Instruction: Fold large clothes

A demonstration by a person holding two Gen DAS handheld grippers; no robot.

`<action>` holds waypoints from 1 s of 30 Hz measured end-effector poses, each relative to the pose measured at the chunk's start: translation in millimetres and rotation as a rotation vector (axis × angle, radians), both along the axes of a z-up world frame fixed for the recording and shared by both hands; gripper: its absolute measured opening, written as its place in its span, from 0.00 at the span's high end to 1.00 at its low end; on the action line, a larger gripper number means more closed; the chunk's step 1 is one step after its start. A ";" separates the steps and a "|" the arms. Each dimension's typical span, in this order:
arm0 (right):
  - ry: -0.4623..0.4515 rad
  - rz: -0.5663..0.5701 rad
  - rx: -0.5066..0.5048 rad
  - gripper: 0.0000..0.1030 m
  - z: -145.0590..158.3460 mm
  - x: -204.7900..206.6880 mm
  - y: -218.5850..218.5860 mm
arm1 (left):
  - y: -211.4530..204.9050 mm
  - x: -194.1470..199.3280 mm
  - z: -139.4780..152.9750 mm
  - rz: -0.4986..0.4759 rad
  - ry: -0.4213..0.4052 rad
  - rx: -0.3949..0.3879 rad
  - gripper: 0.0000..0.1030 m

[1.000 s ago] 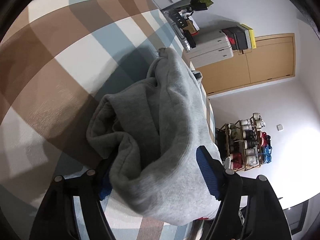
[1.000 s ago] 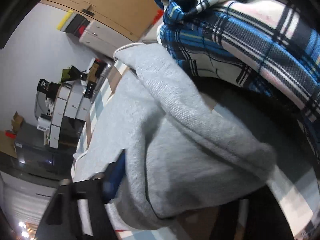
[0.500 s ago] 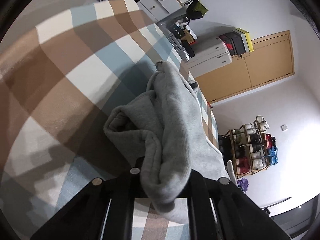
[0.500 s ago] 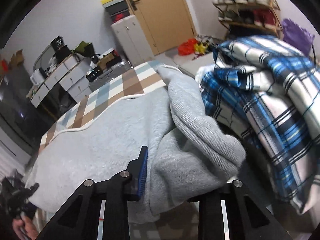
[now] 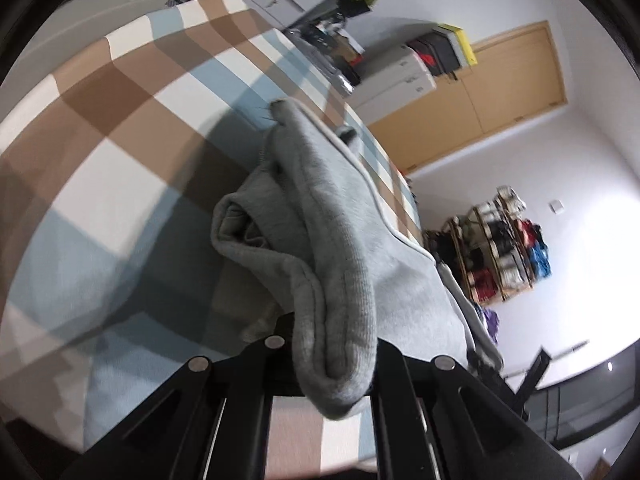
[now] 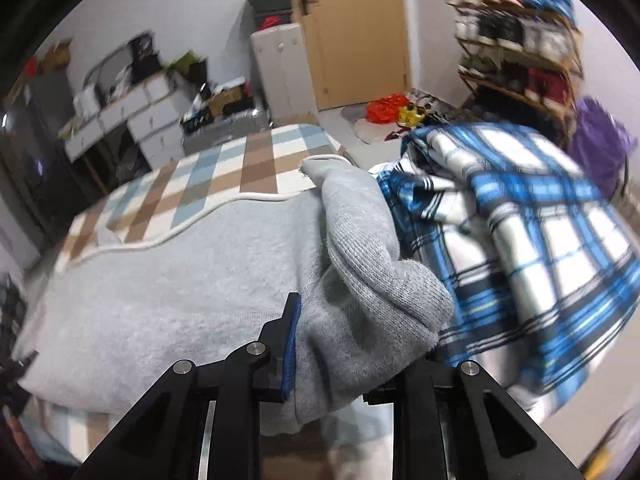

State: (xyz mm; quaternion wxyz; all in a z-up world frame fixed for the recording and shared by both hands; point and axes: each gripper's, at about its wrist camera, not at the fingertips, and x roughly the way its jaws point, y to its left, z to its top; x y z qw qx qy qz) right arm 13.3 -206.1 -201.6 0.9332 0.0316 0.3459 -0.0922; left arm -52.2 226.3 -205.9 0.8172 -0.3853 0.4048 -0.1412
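A large grey sweatshirt [image 5: 332,240] lies bunched on a bed with a brown, blue and white checked cover [image 5: 120,120]. My left gripper [image 5: 332,344] is shut on a ribbed fold of it, and the cloth hangs over the jaws toward the camera. In the right wrist view the same grey sweatshirt [image 6: 180,280] spreads wide to the left. My right gripper [image 6: 360,328] holds a thick ribbed bunch of it; its jaws are still closing, and the blue pad [image 6: 290,344] presses the fabric. The right finger is hidden by cloth.
A blue and white plaid cloth [image 6: 520,240] is heaped just right of the sweatshirt. Beyond the bed are white drawers [image 6: 132,116], a wooden door [image 6: 352,32], a shoe rack [image 6: 516,40], a purple bag [image 6: 600,140] and a red bag [image 6: 386,106] on the floor.
Both grippers went from open around the sweatshirt to shut on it. The left one pulled its fold up and back. The right one rolled upright and rose.
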 end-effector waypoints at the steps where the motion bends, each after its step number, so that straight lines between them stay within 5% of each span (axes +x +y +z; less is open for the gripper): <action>1: 0.001 0.020 -0.021 0.79 2.8 -0.8 3.1 | -0.1 -1.5 -0.2 0.002 0.000 -0.001 0.98; 6: 0.091 0.116 -0.108 0.78 -1.0 3.1 17.1 | 17.6 2.3 -25.0 -0.030 0.169 -0.113 0.93; 9: 0.100 0.104 -0.008 0.78 -3.0 5.8 3.3 | 22.6 -11.5 -14.0 -0.056 0.177 -0.110 0.86; 12: 0.113 0.078 0.184 0.76 -5.6 9.7 -20.4 | 18.7 -29.0 22.0 -0.068 0.118 0.014 0.85; 15: 0.113 0.072 0.308 0.74 -6.7 12.3 -33.5 | 5.4 -33.5 61.3 -0.076 0.032 0.067 0.59; 17: 0.111 0.073 0.348 0.74 -6.7 12.7 -37.2 | -13.7 -27.0 77.7 -0.113 -0.035 0.069 0.21; 22: 0.093 0.073 0.359 0.73 -6.4 11.9 -35.8 | -112.0 49.7 83.2 -0.388 -0.034 0.102 0.20; 28: 0.053 0.083 0.414 0.73 -5.7 7.1 -41.7 | -178.4 128.7 0.2 -0.507 0.243 0.097 0.22; 30: 0.036 0.106 0.418 0.74 -3.0 6.4 -41.4 | -181.7 139.4 -15.9 -0.542 0.252 0.074 0.23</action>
